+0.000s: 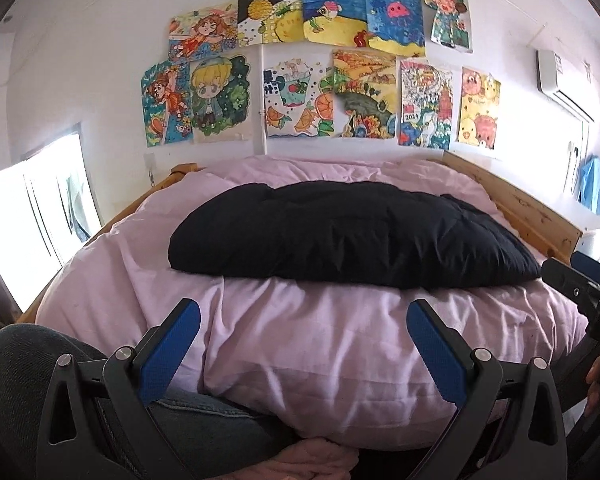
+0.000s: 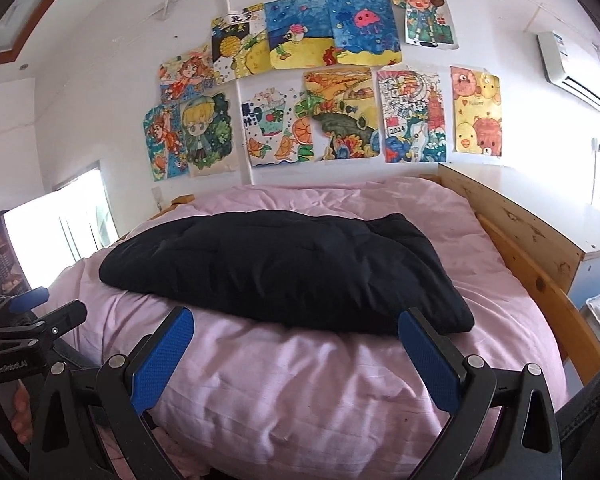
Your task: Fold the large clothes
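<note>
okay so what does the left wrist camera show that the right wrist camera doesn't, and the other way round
Only the left wrist view shows the person's denim-clad leg, a blue cloth hanging at the far right, and the right claw entering from the right edge.

Only the right wrist view shows a white cabinet top beside the wooden bed frame, and the left claw at the left edge.

Both show the folded black garment lying on the pink duvet, the drawings on the wall, the air conditioner, and each camera's own claw open and empty.
</note>
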A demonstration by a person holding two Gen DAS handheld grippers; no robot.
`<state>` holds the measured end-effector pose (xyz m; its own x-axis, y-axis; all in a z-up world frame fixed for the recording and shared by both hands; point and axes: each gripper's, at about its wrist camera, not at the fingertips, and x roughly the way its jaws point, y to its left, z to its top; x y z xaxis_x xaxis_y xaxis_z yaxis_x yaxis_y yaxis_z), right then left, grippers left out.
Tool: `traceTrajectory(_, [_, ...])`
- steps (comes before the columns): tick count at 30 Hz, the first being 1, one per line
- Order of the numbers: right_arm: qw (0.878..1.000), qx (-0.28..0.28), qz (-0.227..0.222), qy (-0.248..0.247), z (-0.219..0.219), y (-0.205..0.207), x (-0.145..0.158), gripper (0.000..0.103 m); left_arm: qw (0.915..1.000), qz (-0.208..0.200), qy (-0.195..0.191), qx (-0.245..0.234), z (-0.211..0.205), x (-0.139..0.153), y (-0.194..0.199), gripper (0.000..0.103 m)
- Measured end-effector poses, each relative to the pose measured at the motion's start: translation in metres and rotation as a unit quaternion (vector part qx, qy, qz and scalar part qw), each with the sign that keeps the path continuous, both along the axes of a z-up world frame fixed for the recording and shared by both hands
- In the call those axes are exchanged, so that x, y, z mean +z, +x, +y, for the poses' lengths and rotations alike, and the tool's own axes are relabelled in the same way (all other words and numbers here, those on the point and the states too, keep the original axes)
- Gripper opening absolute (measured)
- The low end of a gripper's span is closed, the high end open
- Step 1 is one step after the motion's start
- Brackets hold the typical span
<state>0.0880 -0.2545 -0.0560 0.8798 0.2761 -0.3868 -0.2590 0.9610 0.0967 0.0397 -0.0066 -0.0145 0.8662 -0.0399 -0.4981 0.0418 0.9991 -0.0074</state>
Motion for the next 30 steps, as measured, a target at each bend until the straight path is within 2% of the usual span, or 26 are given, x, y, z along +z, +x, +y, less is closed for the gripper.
traceTrajectory(8, [1.0, 0.005, 0.015, -0.01, 0.002, 0.003, -0.007, 0.103, 0.9998, 0.012, 0.018, -0.003, -0.004, -0.011, 0.003, 0.101])
traceTrajectory(30, [1.0, 0.004, 0.021, -0.007, 0.003, 0.004, -0.008, 0.103, 0.9998, 0.018, 0.006, -0.003, 0.003, -0.011, 0.006, 0.101])
